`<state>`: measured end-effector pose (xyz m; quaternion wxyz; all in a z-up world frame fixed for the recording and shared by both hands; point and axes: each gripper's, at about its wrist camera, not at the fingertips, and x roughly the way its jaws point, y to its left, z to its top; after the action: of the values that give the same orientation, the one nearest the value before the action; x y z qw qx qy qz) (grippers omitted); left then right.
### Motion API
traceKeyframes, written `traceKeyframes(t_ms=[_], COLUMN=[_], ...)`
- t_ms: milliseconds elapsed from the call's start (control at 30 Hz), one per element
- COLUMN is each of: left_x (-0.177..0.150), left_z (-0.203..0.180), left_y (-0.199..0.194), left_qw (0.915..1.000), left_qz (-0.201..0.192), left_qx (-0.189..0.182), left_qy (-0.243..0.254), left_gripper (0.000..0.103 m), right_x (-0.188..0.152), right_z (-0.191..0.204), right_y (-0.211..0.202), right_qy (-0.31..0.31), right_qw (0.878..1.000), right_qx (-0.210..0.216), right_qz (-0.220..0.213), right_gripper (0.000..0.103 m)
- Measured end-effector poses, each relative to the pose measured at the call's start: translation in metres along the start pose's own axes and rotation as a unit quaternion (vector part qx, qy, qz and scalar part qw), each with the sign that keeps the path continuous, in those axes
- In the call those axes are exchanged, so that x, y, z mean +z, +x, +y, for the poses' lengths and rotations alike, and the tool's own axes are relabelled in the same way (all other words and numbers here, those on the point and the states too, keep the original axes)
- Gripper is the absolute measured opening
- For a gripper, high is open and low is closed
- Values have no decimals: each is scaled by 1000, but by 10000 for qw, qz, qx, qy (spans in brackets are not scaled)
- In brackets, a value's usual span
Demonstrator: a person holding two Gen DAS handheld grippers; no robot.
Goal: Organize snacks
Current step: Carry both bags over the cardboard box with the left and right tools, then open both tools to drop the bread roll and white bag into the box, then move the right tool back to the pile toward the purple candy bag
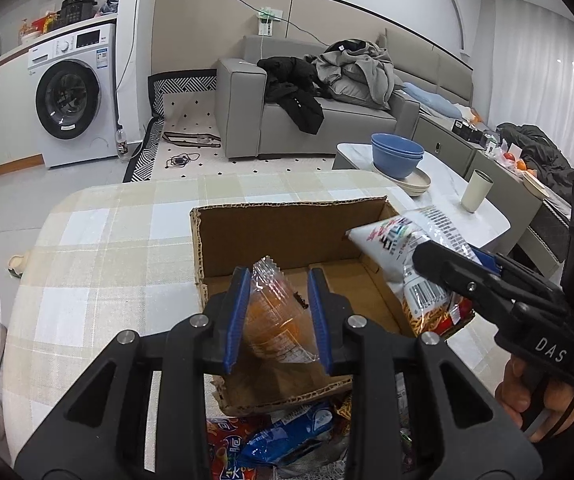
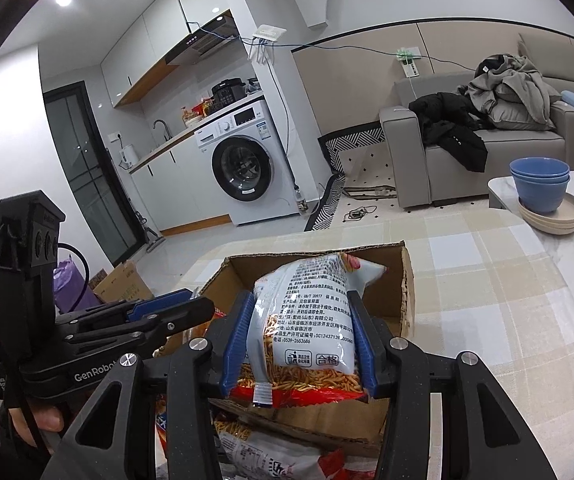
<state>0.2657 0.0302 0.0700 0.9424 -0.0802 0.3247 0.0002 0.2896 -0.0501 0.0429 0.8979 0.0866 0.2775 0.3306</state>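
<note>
Left gripper [image 1: 277, 312]: jaws clenched on a clear-wrapped orange snack [image 1: 273, 316], held over the open cardboard box [image 1: 287, 240].
Right gripper [image 2: 301, 336]: jaws grasping a white noodle-snack bag [image 2: 307, 320] above the box.
Tabletop [image 1: 107, 248]: checked cloth.

The cardboard box [image 1: 287, 236] stands open at the top on the checked counter [image 1: 99, 248], its floor mostly bare toward 12 o'clock in the left wrist view. The clear orange packet [image 1: 275, 320] between the left gripper [image 1: 275, 316] fingers hangs over the near half. At 3 o'clock the right gripper [image 1: 463, 276] and its white snack bag [image 1: 407, 248] reach over the box's right wall, crowding that side. At 6 o'clock loose snack packets [image 1: 287, 436] lie against the box's near wall. From 9 to 11 o'clock the counter lies free. Blue bowls [image 1: 397, 156] and a cup [image 1: 475, 191] stand well apart at 1 to 2 o'clock.
</note>
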Motion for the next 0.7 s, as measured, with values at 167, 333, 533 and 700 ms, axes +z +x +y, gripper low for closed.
traceKeyframes(t_ms=[167, 333, 533, 700], left_x=[-3, -14, -39, -60], left_z=[3, 5, -3, -14], left_y=[-8, -31, -65, -91], left_qw=[10000, 9999, 9997, 9997], left_qz=[-17, -96, -191, -162], left_qx=[-23, 11, 113, 141], left_qy=[-40, -72, 111, 144], left_gripper=[58, 83, 102, 102], right_x=[2, -7, -28, -44], right_z=[0, -7, -13, -22], right_y=[-11, -33, -62, -80], right_qy=[-7, 151, 231, 335], right_qw=[9999, 9998, 9992, 9985], right_qx=[-61, -100, -314, -426], right_qz=[-91, -72, -59, 91], right_gripper=[57, 95, 102, 102])
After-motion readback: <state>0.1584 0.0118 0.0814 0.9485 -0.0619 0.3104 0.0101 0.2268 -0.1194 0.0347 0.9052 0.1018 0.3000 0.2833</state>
